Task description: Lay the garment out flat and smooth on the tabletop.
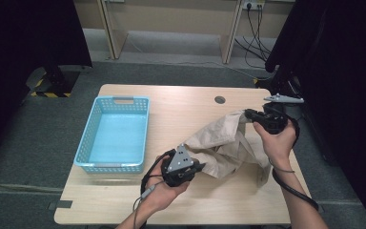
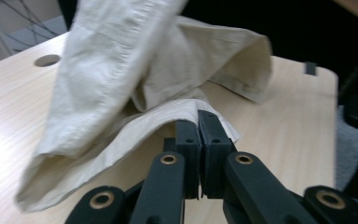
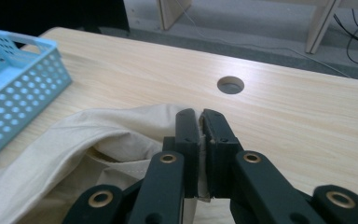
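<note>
Grey carpet surrounds a light wooden table [image 1: 124,191], which has one round cable hole [image 1: 219,99] near its far edge. Pale furniture legs and black cables stand against the back wall, and dark screens close off both sides of the room.

One beige cloth [image 1: 221,143] lies crumpled on the right half of the table, partly lifted off the surface. The left gripper [image 1: 196,168] holds the cloth at its near left edge; in the left gripper view its jaws are pressed together on a hemmed fold of the cloth [image 2: 135,84], with the rest of the fabric rising and draping beyond the jaws. The right gripper [image 1: 247,113] holds the far right end of the cloth; in the right gripper view a thin layer of the cloth [image 3: 98,135] is pinched between its nearly closed jaws. The cloth spans between the two grippers, apparently sagging to the table in the middle.

One light blue perforated basket [image 1: 88,143] stands on the left half of the table, well apart from the cloth.

Count: two grippers, one cloth, one basket, one table.
</note>
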`<act>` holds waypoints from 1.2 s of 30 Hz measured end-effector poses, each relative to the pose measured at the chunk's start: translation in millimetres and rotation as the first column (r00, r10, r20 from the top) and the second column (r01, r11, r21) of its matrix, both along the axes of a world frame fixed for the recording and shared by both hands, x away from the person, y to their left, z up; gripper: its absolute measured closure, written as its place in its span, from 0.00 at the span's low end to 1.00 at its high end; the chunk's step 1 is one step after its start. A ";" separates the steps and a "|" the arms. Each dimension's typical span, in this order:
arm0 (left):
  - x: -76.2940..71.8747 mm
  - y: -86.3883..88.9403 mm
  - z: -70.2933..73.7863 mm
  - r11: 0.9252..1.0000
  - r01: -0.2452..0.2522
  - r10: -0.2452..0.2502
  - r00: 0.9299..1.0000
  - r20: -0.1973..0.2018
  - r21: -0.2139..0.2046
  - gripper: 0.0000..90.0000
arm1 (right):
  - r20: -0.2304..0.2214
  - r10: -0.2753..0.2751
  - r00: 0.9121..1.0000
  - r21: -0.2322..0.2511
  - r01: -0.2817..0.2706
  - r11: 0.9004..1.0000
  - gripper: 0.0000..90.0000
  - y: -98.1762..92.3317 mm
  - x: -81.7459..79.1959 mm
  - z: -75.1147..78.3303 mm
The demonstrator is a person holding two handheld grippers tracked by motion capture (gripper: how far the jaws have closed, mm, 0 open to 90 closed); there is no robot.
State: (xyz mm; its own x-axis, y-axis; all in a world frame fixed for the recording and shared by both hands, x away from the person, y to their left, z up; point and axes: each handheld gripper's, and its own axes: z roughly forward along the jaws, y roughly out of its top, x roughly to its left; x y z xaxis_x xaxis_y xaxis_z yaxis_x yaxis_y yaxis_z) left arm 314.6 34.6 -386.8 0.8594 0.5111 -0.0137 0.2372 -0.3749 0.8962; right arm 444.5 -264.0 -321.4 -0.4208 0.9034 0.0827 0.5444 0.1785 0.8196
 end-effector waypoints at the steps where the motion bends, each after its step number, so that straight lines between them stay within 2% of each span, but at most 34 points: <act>1: -0.5 -0.6 -1.6 1.000 0.003 -0.003 1.000 -0.003 0.001 0.97 | -0.009 0.002 1.000 -0.008 -0.002 1.000 0.95 2.2 3.8 -1.3; 3: 0.7 -1.8 -7.0 1.000 0.007 -0.007 1.000 -0.022 0.010 0.97 | -0.019 0.008 1.000 -0.027 -0.008 1.000 0.94 7.9 10.0 -5.1; 4: 2.2 -2.5 -10.8 1.000 0.006 -0.006 0.999 -0.035 0.012 0.97 | -0.038 0.023 0.999 -0.053 -0.025 0.998 0.92 15.4 15.5 -11.2; 5: 3.9 -3.3 -14.9 1.000 0.007 -0.006 0.999 -0.048 0.019 0.97 | -0.038 0.023 0.999 -0.053 -0.025 0.998 0.92 15.4 15.5 -11.2; 6: 5.6 -4.1 -19.3 1.000 0.005 -0.004 0.998 -0.059 0.024 0.97 | -0.058 0.031 0.998 -0.085 -0.036 0.996 0.89 22.3 20.4 -19.0; 7: 7.3 -4.7 -23.6 1.000 0.004 -0.002 0.997 -0.072 0.031 0.97 | -0.058 0.031 0.998 -0.085 -0.036 0.996 0.89 22.3 20.4 -19.0; 9: 9.9 -5.8 -31.0 0.999 0.004 -0.001 0.996 -0.091 0.041 0.97 | -0.089 0.053 0.995 -0.111 -0.063 0.992 0.85 27.6 24.4 -28.0; 12: 10.8 -6.7 -35.9 0.999 0.011 -0.006 0.994 -0.107 0.046 0.97 | -0.142 0.073 0.987 -0.125 -0.091 0.988 0.73 30.8 26.9 -37.0; 14: 10.7 -6.7 -36.1 0.999 0.011 -0.006 0.994 -0.108 0.044 0.97 | -0.146 0.085 0.986 -0.131 -0.104 0.986 0.65 29.4 23.9 -35.7; 19: 10.1 -4.9 -35.6 0.999 0.008 -0.004 0.994 -0.108 0.037 0.97 | -0.068 0.090 0.994 -0.116 -0.098 0.988 0.58 12.3 -3.8 -9.6; 20: 9.9 -4.8 -36.0 0.999 0.008 -0.004 0.994 -0.107 0.036 0.96 | -0.047 0.098 0.994 -0.134 -0.104 0.986 0.57 5.1 -21.3 -2.7; 21: 9.6 -4.4 -36.2 0.999 0.008 -0.004 0.994 -0.109 0.036 0.96 | -0.047 0.098 0.994 -0.134 -0.104 0.986 0.57 5.1 -21.3 -2.7; 22: 9.2 -4.1 -36.6 0.999 0.007 -0.003 0.994 -0.109 0.034 0.96 | -0.049 0.104 0.993 -0.137 -0.110 0.984 0.57 1.6 -30.2 -2.0; 25: 8.5 -4.7 -37.8 1.000 0.005 -0.002 0.994 -0.109 0.031 0.96 | -0.053 0.119 0.991 -0.144 -0.126 0.982 0.57 -8.2 -55.0 -8.7; 27: 7.8 -5.3 -37.6 0.999 0.008 -0.004 0.994 -0.108 0.031 0.96 | -0.077 0.138 0.987 -0.137 -0.147 0.980 0.57 -12.8 -67.8 -18.1; 28: 7.5 -5.4 -37.3 0.999 0.009 -0.005 0.994 -0.108 0.033 0.96 | -0.108 0.149 0.983 -0.125 -0.162 0.979 0.57 -15.9 -77.3 -28.4; 29: 7.5 -5.6 -37.2 0.999 0.009 -0.005 0.994 -0.109 0.033 0.96 | -0.108 0.149 0.983 -0.125 -0.162 0.979 0.57 -15.9 -77.3 -28.4; 31: 7.6 -5.5 -36.9 0.999 0.009 -0.005 0.994 -0.109 0.033 0.96 | -0.123 0.162 0.979 -0.126 -0.177 0.976 0.56 -16.0 -85.3 -37.8; 33: 7.7 -5.2 -36.8 0.999 0.007 -0.004 0.994 -0.108 0.034 0.96 | -0.149 0.197 0.969 -0.099 -0.213 0.972 0.55 -12.7 -92.8 -46.9; 36: 7.9 -4.8 -36.6 0.999 0.006 -0.002 0.994 -0.108 0.036 0.96 | -0.169 0.259 0.951 -0.110 -0.279 0.954 0.50 -1.0 -103.6 -58.6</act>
